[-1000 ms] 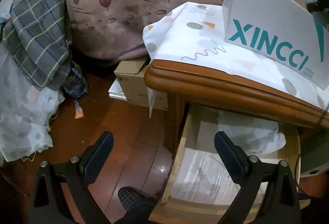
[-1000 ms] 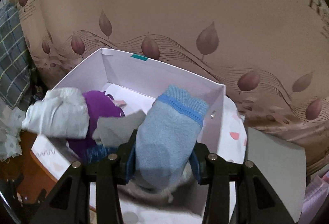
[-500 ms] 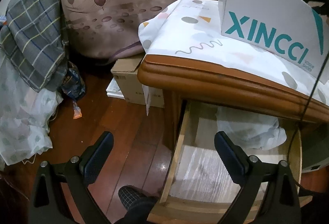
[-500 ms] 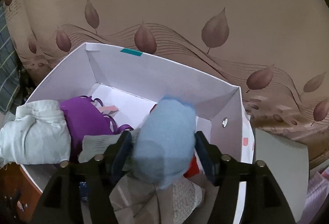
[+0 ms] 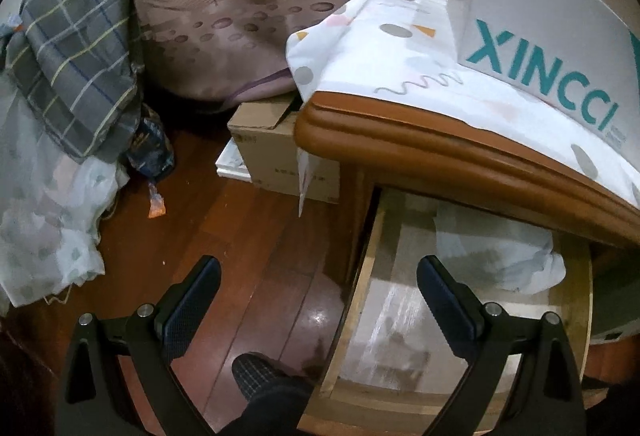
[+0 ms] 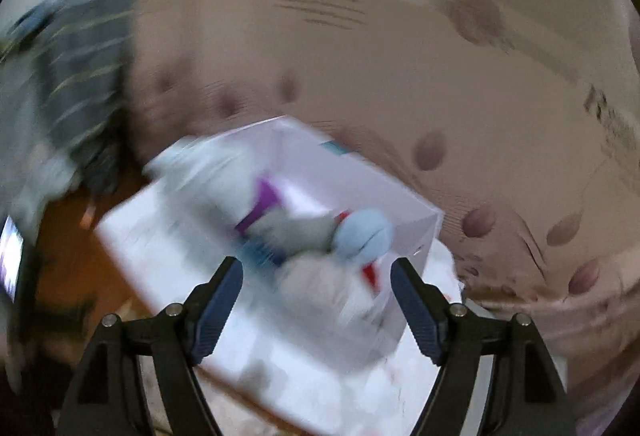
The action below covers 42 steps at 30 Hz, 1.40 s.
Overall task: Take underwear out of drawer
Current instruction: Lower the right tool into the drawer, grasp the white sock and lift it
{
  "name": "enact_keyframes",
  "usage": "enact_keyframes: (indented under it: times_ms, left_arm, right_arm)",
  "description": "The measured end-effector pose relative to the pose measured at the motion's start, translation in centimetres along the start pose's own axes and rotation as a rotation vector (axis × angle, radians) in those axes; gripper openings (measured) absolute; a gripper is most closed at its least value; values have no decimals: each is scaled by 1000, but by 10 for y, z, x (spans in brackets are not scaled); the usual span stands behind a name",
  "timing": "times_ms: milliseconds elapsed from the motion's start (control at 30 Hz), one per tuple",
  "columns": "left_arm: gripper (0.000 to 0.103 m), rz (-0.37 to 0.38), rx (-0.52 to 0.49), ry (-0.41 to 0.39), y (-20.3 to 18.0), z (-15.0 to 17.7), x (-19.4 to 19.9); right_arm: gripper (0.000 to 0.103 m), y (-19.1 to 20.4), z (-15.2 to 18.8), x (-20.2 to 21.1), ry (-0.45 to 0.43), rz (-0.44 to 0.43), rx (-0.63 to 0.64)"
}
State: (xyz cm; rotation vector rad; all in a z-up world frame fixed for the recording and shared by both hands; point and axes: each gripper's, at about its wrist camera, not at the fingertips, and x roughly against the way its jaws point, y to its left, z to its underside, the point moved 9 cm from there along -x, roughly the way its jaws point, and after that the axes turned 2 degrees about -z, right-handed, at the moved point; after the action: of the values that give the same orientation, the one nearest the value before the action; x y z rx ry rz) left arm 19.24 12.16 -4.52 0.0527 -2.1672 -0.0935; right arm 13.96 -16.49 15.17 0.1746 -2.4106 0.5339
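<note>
The wooden drawer (image 5: 576, 320) stands pulled out under the tabletop, with a pale crumpled garment (image 5: 500, 256) at its back. My left gripper (image 5: 318, 286) hangs open above the drawer's left wall and the floor, holding nothing. On the table sits a white box (image 5: 536, 48) with teal lettering. In the blurred right wrist view the same white box (image 6: 320, 172) holds several garments, among them a light blue piece (image 6: 364, 234) and a purple one (image 6: 264, 200). My right gripper (image 6: 316, 300) is drawn back from the box, its jaws opening with nothing between them.
A patterned cloth (image 5: 400, 48) covers the tabletop. A cardboard box (image 5: 272, 148) rests on the dark wood floor (image 5: 224, 236) beside the table. Plaid bedding (image 5: 76, 60) and a pale sheet hang at the left. A person's dark slipper (image 5: 256, 376) shows at the bottom.
My right gripper let go of the light blue garment, which now lies in the white box, then pulled back and rolled. The left gripper hardly moved.
</note>
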Motion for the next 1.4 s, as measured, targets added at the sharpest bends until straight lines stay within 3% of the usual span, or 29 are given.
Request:
enact_keyframes:
  times_ms: [167,267,367,467,500,533,633,867,1233,1400]
  left_arm:
    - [98,-8,10,2,2,0,0]
    - [98,-4,13,13,1,1,-3]
    - [98,-21,1,15,1,2,-5]
    - [98,-26,-8,32,0,4,-8]
    - [98,-26,-10,35,0,3,-9]
    - [98,-26,-12,39,0,3,-10]
    - [98,-19,-21,48,-2,4,-11]
    - [98,-32,-53,72,-7,9,-17]
    - [98,-16,-81,90,-16,12,-20]
    - [98,-17,-98,94,-18,13,-22]
  right_arm:
    - [78,83,85,-3,104,-136,216]
    - [78,115,129,-35,180,-191,306]
    - [77,124,160,-80,245,-217,329]
    - [77,125,178,-116,277,-195,368]
    - [74,124,186,-129,283,-159,409]
    - [72,128,188,-134,219,-117,476]
    - [69,140,216,-154,241,-91,592]
    - [69,134,243,-202,263,-61,613]
    - [71,140,254,-237,228,-3,644]
    - [71,132,257,-259,307,17,595]
